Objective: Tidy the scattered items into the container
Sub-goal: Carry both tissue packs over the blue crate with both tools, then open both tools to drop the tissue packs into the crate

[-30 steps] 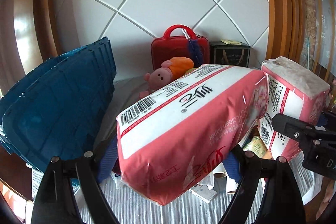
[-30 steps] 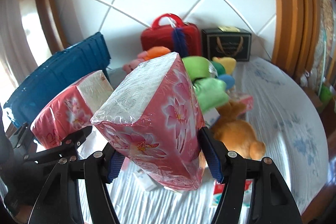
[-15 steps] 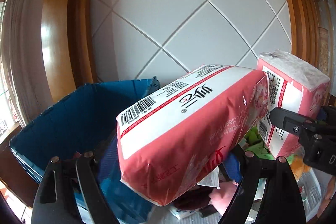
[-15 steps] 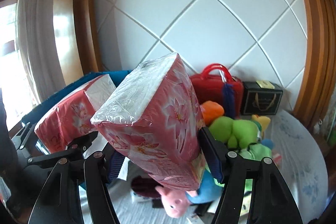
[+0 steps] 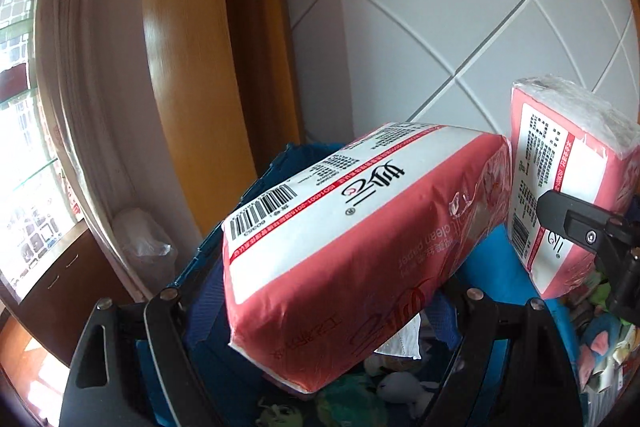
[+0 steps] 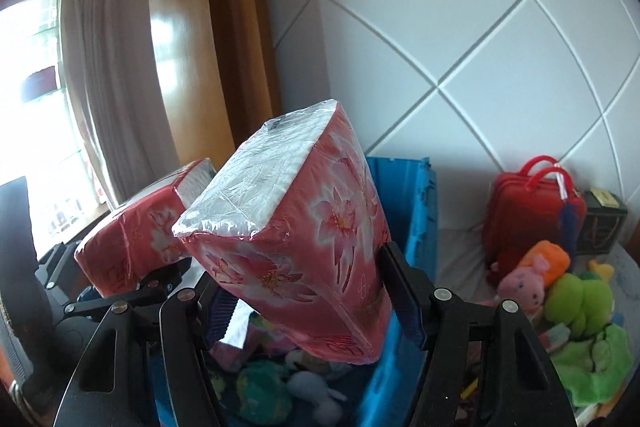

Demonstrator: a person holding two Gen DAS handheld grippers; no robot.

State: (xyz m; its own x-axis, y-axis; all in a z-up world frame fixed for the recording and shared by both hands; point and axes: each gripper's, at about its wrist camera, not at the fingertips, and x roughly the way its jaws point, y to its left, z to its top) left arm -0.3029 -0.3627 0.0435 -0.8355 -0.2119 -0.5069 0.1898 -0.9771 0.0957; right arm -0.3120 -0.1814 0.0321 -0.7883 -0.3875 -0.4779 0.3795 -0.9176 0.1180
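Left hand-held gripper clamped on a pink tissue pack (barcode up, tilted), held over the blue crate. Right hand-held gripper clamped on a second pack, flowered, clear-ended, above the same crate.

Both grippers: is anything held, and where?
Left gripper clamps a pink tissue pack across its near end; right gripper clamps a second pack across its floral sides.

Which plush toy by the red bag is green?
The green plush toy, lumpy, sits right of the pink pig plush; the orange plush lies behind them.
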